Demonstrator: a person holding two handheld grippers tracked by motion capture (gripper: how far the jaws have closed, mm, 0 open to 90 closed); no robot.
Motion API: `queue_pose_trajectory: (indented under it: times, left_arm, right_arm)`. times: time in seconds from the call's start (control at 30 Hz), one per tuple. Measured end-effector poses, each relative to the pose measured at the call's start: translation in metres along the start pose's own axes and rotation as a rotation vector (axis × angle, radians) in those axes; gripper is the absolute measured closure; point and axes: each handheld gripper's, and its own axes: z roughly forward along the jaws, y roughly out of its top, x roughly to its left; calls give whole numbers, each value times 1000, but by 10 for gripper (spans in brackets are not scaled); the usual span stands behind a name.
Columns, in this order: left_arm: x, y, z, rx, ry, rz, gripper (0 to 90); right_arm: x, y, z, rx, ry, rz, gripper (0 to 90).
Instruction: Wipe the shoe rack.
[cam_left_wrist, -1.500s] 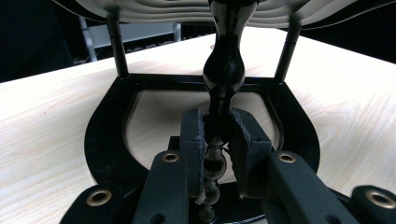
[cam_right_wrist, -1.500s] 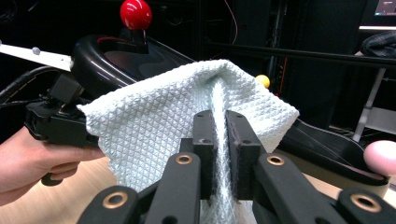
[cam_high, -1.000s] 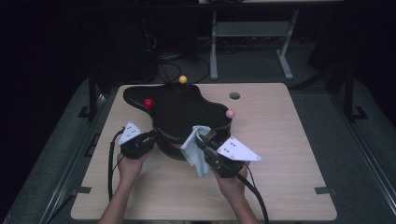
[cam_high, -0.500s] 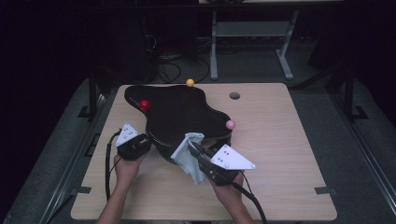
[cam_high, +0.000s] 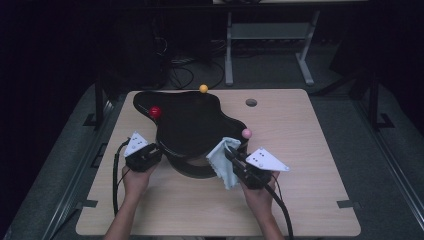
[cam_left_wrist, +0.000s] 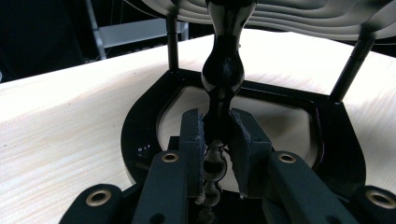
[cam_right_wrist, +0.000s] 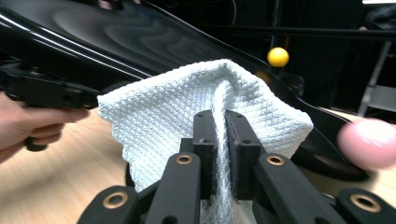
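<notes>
High view: a pale wooden surface (cam_high: 310, 150) sits in a dark room, and a person's two forearms come in from the bottom of the frame, each hand holding a gripper. Just left of the frame's middle stands a glossy black stand (cam_high: 190, 125) with a wavy, free-form top raised on thin posts above a ring-shaped base; three small balls sit at its edges, a red ball (cam_high: 155, 111) on its left, a yellow ball (cam_high: 203, 88) at its top and a pink ball (cam_high: 246, 133) on its right. The left gripper (cam_high: 148, 155) is at the stand's lower left edge. In the left gripper view its jaws are clamped on a shiny black turned post (cam_left_wrist: 223, 79) between base and top, seemingly to hold the stand steady. The right gripper (cam_high: 235, 156) is at the stand's lower right edge, its jaws pressed together on a fold of a pale blue waffle-weave cloth (cam_high: 223, 156). In the right gripper view the cloth (cam_right_wrist: 187, 116) fans out ahead of the jaws against the stand's black top, which suggests wiping or polishing that surface. The person's other hand (cam_right_wrist: 28, 123) shows at the left edge of that view.
</notes>
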Motion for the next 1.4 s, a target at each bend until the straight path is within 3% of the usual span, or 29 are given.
queue_pose_trajectory:
  times: [0.23,0.33,0.43,0.57,0.67,0.83,1.0,1.2,1.33,1.4]
  left_arm:
    - [1,0,1,-6,1,-9,756]
    - [1,0,1,-3,3,-3,756]
    - [1,0,1,-5,2,-7,756]
    - [0,0,1,-3,7,-4,757]
    - [0,0,1,-4,5,-10,757]
    - [1,-1,1,-11,-2,-17,757]
    - [2,-1,1,-10,-3,-15,757]
    - [4,-1,2,-15,-4,-22,756]
    - [6,-1,3,-19,-3,-24,756]
    - [7,-2,3,-21,-6,-28,756]
  right_arm:
    - [-28,-7,-5,27,-82,39,831]
    - [-36,-10,-5,27,-95,65,831]
    - [-30,-10,-3,16,-76,75,831]
    - [-18,-9,-2,16,-50,29,831]
    - [-27,-10,-4,29,-78,32,831]
    - [-48,-18,-7,48,-120,101,831]
    - [-46,-18,-5,53,-124,70,831]
    - [-55,-21,-1,71,-134,102,831]
    - [-53,-22,0,74,-129,82,831]
    - [-60,-23,1,85,-141,106,831]
